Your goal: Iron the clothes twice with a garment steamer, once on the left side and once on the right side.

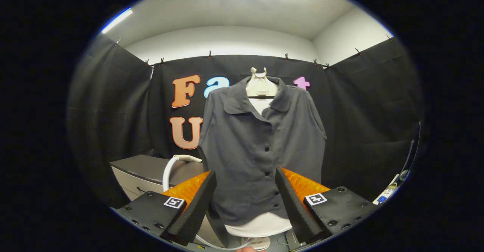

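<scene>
Room: black cloth walls all around, a white ceiling with bright lights above.
Shirt [261, 150]: dark grey, buttoned, hanging on a pale hanger [260, 85] in the middle, far past the fingers.
White cloth [261, 225]: peeks out under the shirt's bottom edge.
Hose [172, 168]: white, curving up on the left, beside a grey cabinet [145, 170].
Gripper [245, 203]: spread wide apart, holding nothing, with the shirt seen between its two black fingers [196, 206].
</scene>
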